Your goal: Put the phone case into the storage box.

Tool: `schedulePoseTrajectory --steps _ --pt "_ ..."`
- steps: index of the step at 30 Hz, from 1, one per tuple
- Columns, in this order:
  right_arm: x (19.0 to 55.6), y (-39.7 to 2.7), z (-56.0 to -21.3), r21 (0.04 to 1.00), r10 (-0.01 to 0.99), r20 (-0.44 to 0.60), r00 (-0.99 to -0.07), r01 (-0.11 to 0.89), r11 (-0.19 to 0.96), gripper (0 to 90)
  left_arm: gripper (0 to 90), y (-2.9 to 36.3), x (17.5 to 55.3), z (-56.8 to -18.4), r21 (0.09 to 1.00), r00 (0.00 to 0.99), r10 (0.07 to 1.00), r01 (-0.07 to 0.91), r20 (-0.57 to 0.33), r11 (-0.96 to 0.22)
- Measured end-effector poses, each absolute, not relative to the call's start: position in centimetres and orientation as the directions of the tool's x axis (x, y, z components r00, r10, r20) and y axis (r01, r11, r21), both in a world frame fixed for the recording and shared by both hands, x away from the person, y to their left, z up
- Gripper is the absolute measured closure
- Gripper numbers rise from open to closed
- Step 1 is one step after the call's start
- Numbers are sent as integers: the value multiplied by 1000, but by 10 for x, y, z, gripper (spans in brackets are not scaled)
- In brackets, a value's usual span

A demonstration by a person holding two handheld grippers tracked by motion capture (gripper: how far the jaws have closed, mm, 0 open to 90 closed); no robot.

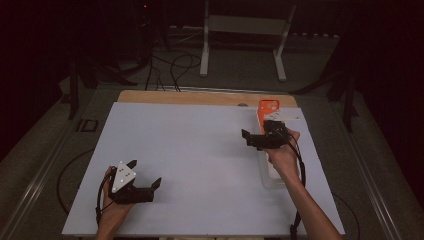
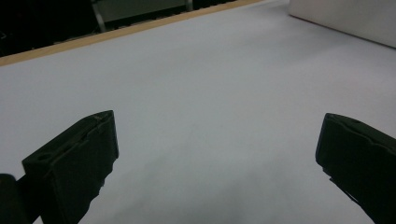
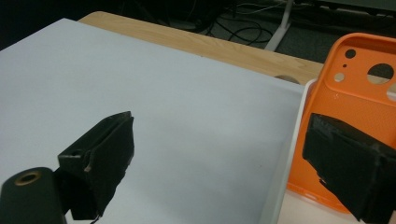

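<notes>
An orange phone case [image 1: 267, 106] [image 3: 360, 98] with camera cut-outs lies at the far end of a clear tray [image 1: 270, 175] on the right of the white board. My right gripper [image 1: 256, 136] [image 3: 224, 163] hovers open just in front of the case, one jaw over the case's near end, the other over bare board. My left gripper [image 1: 145, 173] [image 2: 217, 163] is open near the front left of the board, with only white surface between its jaws.
The white board [image 1: 190, 150] covers most of a wooden table [image 1: 200, 97]. The tray's white rim [image 3: 285, 158] runs beside the case. A pale block [image 2: 350, 18] shows far right in the left gripper view. Cables and a metal stand [image 1: 245, 30] are on the floor behind.
</notes>
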State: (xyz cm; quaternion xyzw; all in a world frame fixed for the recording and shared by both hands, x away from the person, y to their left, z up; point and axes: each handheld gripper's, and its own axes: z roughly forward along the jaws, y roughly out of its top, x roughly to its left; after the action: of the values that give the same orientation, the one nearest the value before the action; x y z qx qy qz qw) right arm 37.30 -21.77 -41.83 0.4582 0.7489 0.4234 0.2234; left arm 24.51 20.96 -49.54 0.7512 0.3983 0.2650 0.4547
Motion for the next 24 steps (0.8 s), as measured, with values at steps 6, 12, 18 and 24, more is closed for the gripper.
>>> schedulePoseTrajectory --steps 6,12,18,24 --pt "365 -218 -418 837 866 53 -497 494 233 89 0 209 245 -495 894 542 839 357 36 -269" --pt "355 -218 -418 836 856 48 -515 490 247 89 0 209 245 -495 894 542 840 357 36 -269" --pt "347 -216 -420 835 845 56 -532 489 253 89 0 209 245 -495 894 542 840 358 35 -269" --pt "341 -216 -422 837 837 54 -545 481 259 89 0 209 245 -495 894 541 840 359 35 -268"
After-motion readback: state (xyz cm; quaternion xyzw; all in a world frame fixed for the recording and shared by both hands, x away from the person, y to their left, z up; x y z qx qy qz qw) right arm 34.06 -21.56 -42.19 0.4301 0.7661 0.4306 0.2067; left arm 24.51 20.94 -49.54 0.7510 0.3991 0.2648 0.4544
